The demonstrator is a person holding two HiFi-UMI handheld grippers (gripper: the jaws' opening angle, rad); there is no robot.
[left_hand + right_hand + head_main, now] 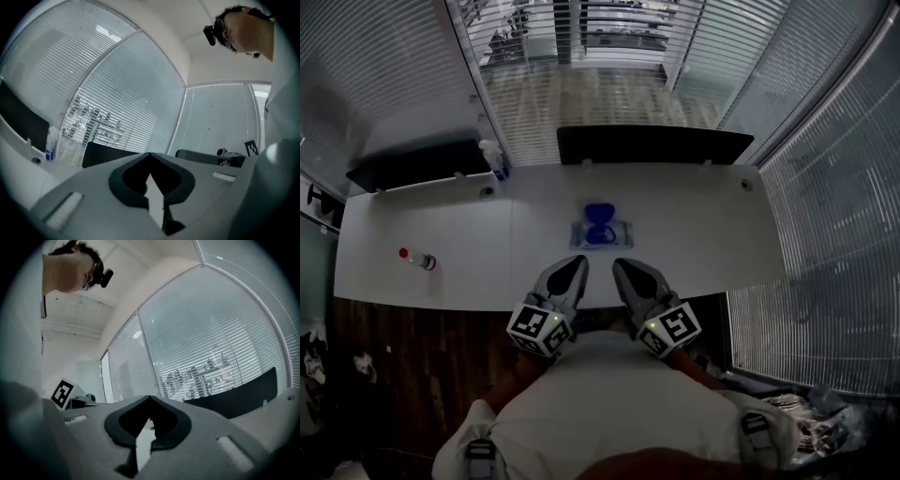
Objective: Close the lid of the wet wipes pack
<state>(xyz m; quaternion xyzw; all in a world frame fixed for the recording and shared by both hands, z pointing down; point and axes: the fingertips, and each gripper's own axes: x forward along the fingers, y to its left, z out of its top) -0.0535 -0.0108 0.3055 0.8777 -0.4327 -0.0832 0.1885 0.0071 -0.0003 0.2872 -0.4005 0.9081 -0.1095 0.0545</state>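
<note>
While two grippers, left gripper (577,263) and right gripper (621,265), sit closed and empty at 6 o'clock, one wet wipes pack (600,232) lies toward 12, its blue lid (598,214) open; one small bottle (419,259) at 9.

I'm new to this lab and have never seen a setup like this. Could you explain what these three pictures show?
There is no robot here. A person holds a hand tool with two jaws in each hand. The head view comes from a camera on the person's head that looks down. It shows the left gripper and the right gripper held close to the body at the edge of a white table. The other two pictures come from a camera on each gripper. Both grippers point upward, so these views mostly show window blinds. On the table lie a wet wipes pack, whose blue lid seems to stand open, a small bottle and a spray bottle. Both pairs of jaws are together and hold nothing.
</note>
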